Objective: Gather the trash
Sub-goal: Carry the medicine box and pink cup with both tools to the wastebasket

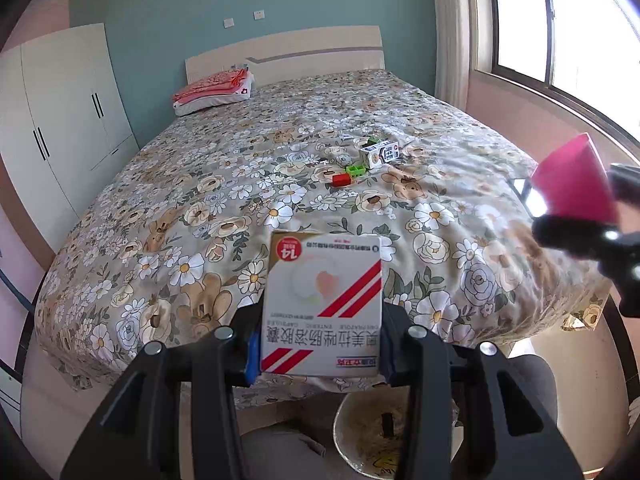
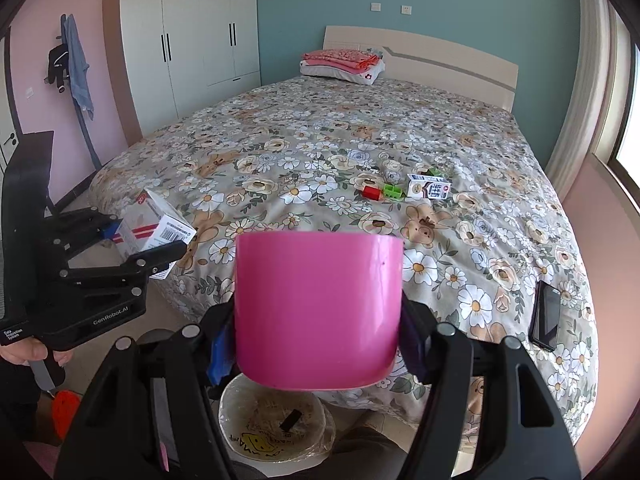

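- Left claw (image 1: 320,360) clenched on white medicine box (image 1: 322,304); right claw (image 2: 316,356) clenched on pink cup (image 2: 318,312).
- Both held above lined bin (image 2: 276,428) at the foot of the bed (image 2: 320,152).
- Step judged: disposal; next calls for releasing over bin.
- Milk carton (image 2: 429,189) remains on bed.

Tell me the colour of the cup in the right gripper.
Bright pink cup, plain; clearest in the right wrist view.

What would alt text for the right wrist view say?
The right tongs grip a pink cup above a lined bin at the foot of a floral bed. At left, the left tongs hold a white medicine box.
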Motion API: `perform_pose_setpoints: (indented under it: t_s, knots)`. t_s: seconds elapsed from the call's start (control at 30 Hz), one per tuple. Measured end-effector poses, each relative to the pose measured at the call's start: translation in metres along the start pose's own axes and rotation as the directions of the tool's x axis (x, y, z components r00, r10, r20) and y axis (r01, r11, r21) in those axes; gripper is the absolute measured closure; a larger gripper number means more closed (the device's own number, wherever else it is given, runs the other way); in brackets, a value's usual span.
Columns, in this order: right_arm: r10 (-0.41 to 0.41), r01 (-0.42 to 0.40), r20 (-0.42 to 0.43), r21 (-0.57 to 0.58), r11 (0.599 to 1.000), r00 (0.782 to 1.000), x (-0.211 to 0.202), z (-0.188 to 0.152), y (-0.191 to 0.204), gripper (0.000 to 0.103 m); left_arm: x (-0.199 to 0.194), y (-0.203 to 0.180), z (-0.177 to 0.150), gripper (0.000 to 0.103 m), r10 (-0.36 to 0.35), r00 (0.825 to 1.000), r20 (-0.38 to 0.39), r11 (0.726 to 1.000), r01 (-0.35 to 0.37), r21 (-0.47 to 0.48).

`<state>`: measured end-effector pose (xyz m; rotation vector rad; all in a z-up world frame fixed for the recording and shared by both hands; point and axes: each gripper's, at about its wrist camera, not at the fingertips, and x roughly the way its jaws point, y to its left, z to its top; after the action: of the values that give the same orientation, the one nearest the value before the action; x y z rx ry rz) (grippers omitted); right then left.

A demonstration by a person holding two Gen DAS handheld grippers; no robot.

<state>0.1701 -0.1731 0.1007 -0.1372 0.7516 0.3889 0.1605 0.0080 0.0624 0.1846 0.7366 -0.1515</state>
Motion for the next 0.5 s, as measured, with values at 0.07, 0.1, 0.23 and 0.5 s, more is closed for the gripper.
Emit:
perform_pose_setpoints:
  t_s: [0.07, 0.1, 0.23, 0.5]
  knots:
    - [-0.005, 0.005, -0.018, 0.003, 1.000, 1.000, 0.009, -0.010, 0.002, 0.037, 0.008, -0.002, -0.009, 0.058, -0.004, 1.000, -0.022, 1.000, 0.005, 0.011]
    - [-0.001, 0.001, -0.029, 0.002, 1.000, 1.000, 0.013, -0.015, 0.004, 0.037, 0.012, -0.003, -0.015, 0.058, -0.006, 0.999, -0.034, 1.000, 0.007, 0.021]
    - [0.011, -0.011, -0.072, -0.004, 1.000, 0.997, 0.031, -0.035, 0.010, 0.037, 0.029, -0.009, -0.038, 0.058, -0.024, 0.996, -0.085, 0.999, 0.028, 0.046]
    - [0.036, -0.039, -0.174, -0.015, 0.999, 0.984, 0.073, -0.078, 0.028, 0.037, 0.062, -0.024, -0.083, 0.058, -0.071, 0.976, -0.204, 0.991, 0.092, 0.096]
